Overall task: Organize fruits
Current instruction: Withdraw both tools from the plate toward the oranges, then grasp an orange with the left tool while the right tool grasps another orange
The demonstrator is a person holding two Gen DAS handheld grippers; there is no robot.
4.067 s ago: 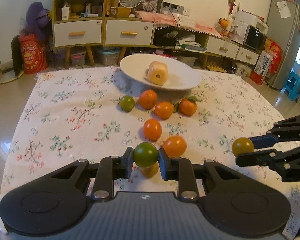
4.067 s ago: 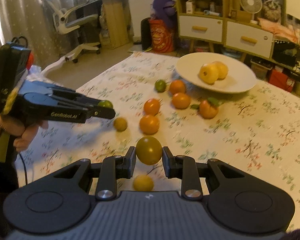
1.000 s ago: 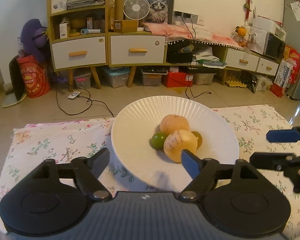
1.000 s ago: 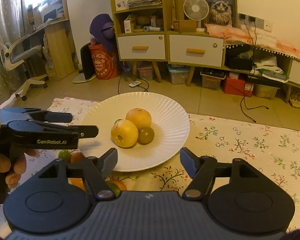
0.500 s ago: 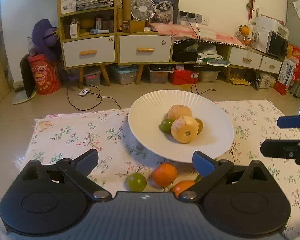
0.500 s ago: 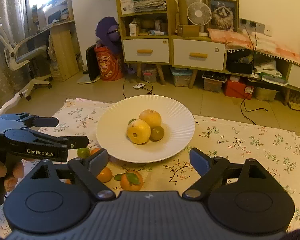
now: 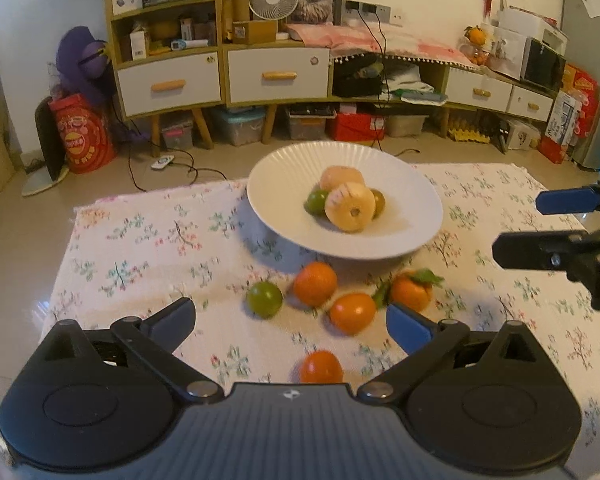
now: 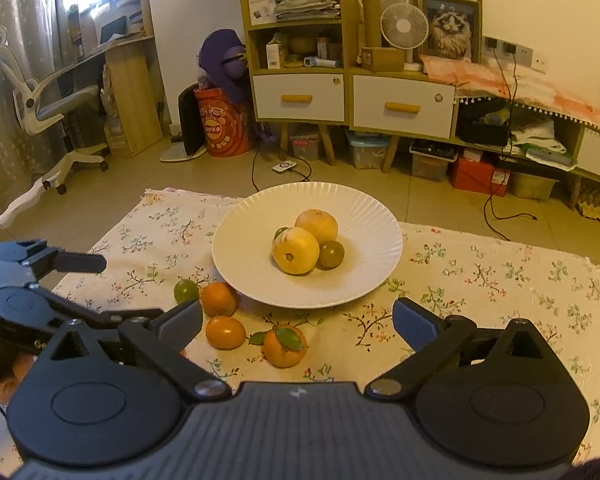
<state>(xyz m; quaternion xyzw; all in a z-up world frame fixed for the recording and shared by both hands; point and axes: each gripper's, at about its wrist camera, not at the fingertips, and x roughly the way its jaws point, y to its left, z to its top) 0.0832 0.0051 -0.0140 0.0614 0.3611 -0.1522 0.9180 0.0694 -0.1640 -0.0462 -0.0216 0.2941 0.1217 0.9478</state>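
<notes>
Reaching for the loose oranges (image 7: 315,283) beside the plate (image 7: 416,204), you could nudge one rolling across the surface (image 7: 140,240), since they sit close together. Your left gripper (image 7: 288,322) and right gripper (image 8: 298,320) both hang above them, fingers (image 7: 406,326) spread wide, holding and touching nothing.

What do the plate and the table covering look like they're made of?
Plate: looks like glazed ceramic, possibly melamine; glossy white with fine radial ribbing at the rim. Table covering: thin matte woven fabric, floral print, with a wavy, frayed-looking far edge.
</notes>
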